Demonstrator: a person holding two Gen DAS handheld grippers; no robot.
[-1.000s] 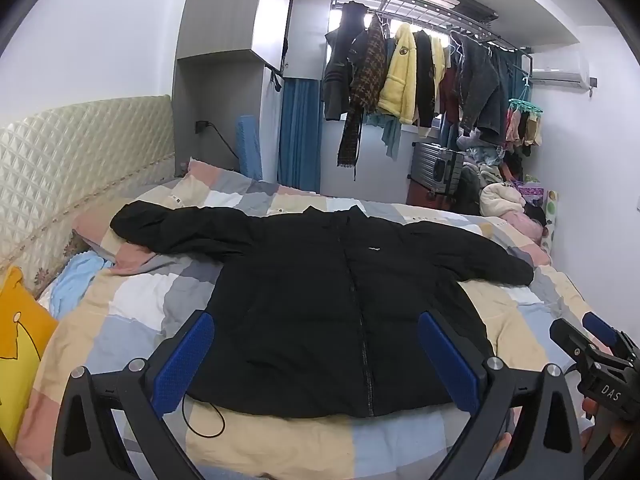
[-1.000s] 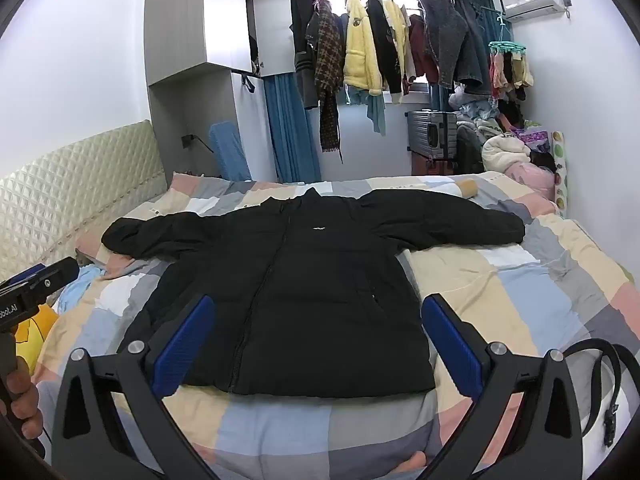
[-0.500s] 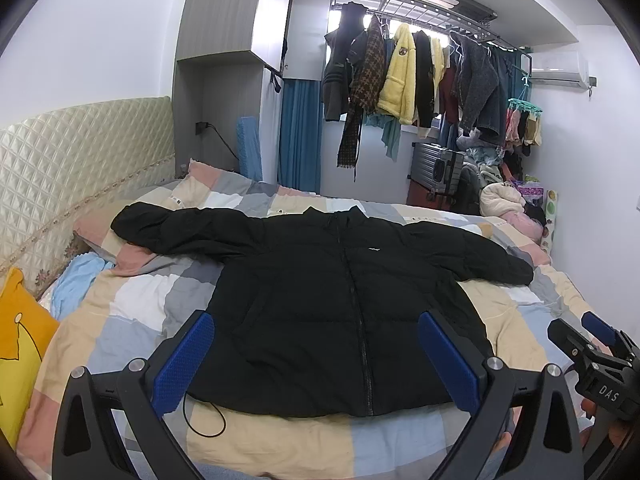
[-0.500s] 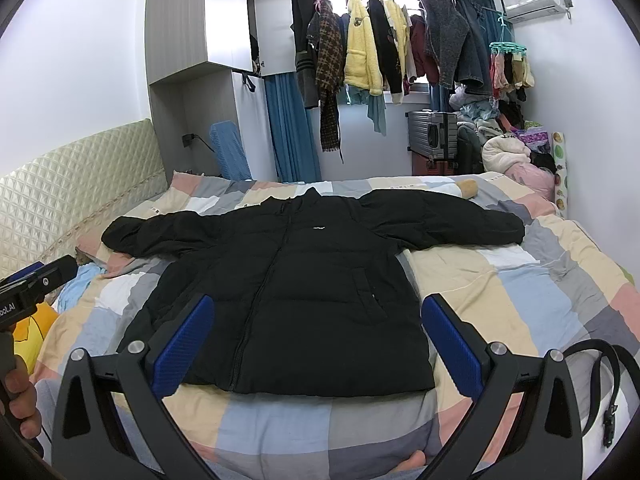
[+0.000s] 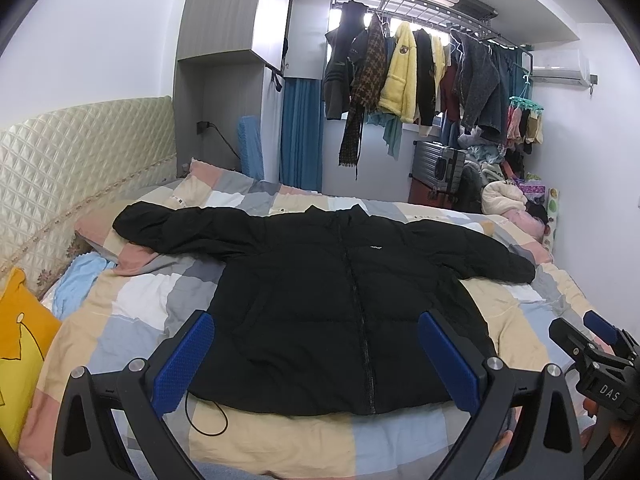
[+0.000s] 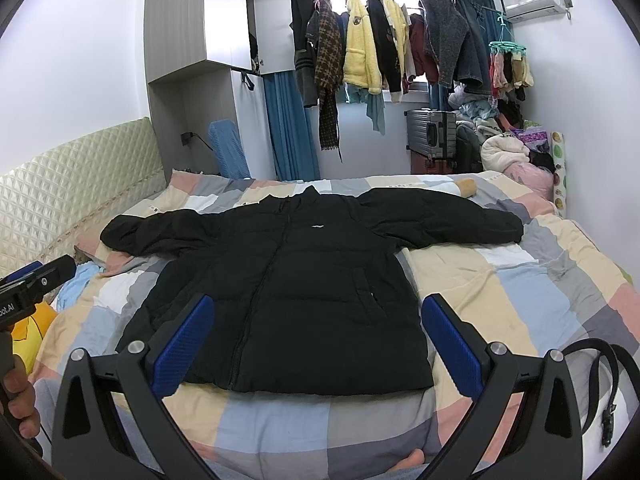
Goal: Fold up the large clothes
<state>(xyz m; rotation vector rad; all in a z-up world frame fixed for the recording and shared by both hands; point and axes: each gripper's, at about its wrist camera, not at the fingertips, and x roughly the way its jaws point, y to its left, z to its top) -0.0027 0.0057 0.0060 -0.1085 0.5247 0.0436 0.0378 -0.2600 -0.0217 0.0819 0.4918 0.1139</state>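
A black puffer jacket (image 5: 340, 292) lies flat and face up on the bed, zipped, with both sleeves spread out sideways; it also shows in the right wrist view (image 6: 304, 292). My left gripper (image 5: 316, 356) is open and empty, held above the jacket's hem. My right gripper (image 6: 316, 344) is open and empty, also over the hem. The right gripper shows at the right edge of the left wrist view (image 5: 600, 360). The left gripper shows at the left edge of the right wrist view (image 6: 32, 288).
The bed has a patchwork quilt (image 6: 520, 280) and a quilted headboard (image 5: 72, 160) on the left. A yellow pillow (image 5: 20, 328) lies at the left. A black belt (image 6: 600, 376) lies at the right. A thin black cord (image 5: 208, 416) lies by the hem. Clothes hang on a rack (image 6: 400, 40) behind.
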